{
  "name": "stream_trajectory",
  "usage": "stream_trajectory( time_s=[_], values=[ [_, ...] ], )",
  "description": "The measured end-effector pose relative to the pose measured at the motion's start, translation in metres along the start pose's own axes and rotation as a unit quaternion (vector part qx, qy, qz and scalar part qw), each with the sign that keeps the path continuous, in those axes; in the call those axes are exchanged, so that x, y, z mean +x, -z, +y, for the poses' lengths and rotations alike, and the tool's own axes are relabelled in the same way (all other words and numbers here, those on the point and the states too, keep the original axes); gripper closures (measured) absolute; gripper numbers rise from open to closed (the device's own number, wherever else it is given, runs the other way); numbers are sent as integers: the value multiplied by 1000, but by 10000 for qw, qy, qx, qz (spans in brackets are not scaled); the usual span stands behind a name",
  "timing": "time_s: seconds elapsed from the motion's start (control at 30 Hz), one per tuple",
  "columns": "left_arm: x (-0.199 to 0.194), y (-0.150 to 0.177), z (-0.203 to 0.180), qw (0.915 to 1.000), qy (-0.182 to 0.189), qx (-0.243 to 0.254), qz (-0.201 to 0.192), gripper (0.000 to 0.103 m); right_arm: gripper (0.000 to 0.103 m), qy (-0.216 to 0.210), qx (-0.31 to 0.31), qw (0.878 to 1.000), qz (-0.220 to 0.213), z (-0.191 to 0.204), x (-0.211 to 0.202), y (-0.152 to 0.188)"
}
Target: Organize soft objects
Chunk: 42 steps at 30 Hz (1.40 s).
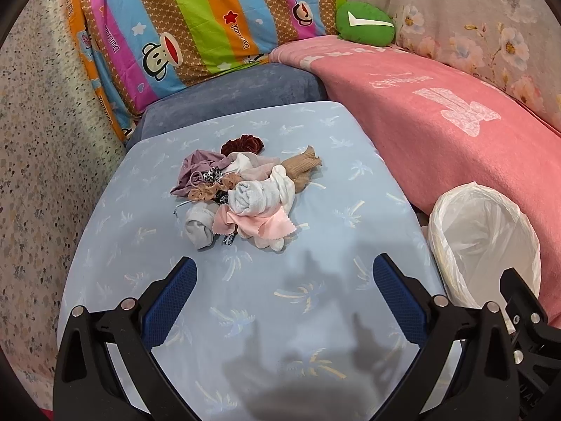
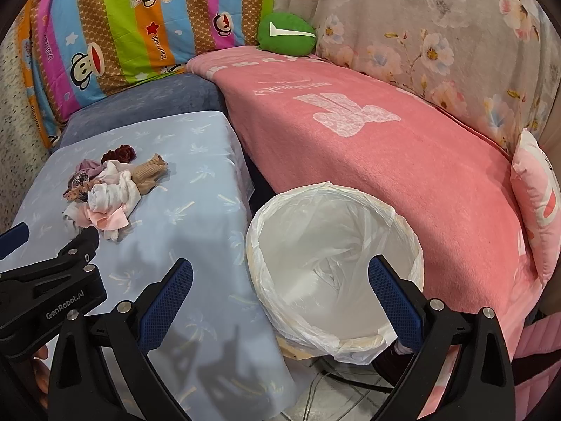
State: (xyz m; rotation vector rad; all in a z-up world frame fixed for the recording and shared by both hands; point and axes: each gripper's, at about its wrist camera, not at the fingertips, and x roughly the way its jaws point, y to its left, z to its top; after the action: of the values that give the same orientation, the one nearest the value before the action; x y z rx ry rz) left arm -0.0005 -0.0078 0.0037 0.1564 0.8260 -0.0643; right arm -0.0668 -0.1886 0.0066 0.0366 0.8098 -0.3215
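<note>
Left wrist view: pile of soft things (image 1: 242, 196) sits mid-surface on the blue palm-print cover (image 1: 315, 315), all bunched and touching. In it: dark red scrunchie (image 1: 242, 144) at the far edge, purple cloth (image 1: 196, 172) on the left, tan sock (image 1: 303, 168) on the right, rolled white towel (image 1: 252, 198) in the middle, pink cloth (image 1: 266, 226) and a grey sock (image 1: 200, 228) on the near side. Some leopard-print bits too, too tangled to call.

My left claw (image 1: 284, 280) is wide open, nothing in it, hovering short of the pile with the near edge of the heap between its blue pads. My right claw (image 2: 280, 280) is also wide open and empty, hanging over the white-lined bin (image 2: 336, 266), which stands just beside the surface on the right, against the pink blanket (image 2: 385, 161). Bin looks empty.

Step, my read: start of sorting, nothing picked yet. Next move likely calls for the left claw to go forward and down onto one near item, pink cloth or grey sock, pinch only that piece, lift clear. Risk: pieces overlap, so a neighbour may drag along.

Behind: striped cartoon pillow (image 1: 196, 28), green plush (image 1: 364, 22).
</note>
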Motion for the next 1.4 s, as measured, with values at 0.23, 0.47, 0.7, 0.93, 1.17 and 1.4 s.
stream_trajectory(
  time_s=[0.23,0.47,0.7,0.93,1.17,1.4],
  values=[
    [-2,0,5,9999,-88,-121,-23,7,5,-55,-53,10000,-31,4,-5,0],
    [-4,1,6,9999,-105,-133,5,7,5,-114,-88,9999,-59,5,-9,-1],
    [-5,2,5,9999,-126,-119,-2,7,5,-112,-77,9999,-66,4,-12,-2],
    [-6,3,3,9999,-120,-110,1,7,5,-115,-59,9999,-81,3,-13,-2],
    [-7,3,2,9999,-110,-120,3,7,5,-104,-61,9999,-80,2,-14,-1],
    [-7,3,2,9999,-107,-124,3,7,5,-105,-57,9999,-86,1,-14,-1]
  ],
)
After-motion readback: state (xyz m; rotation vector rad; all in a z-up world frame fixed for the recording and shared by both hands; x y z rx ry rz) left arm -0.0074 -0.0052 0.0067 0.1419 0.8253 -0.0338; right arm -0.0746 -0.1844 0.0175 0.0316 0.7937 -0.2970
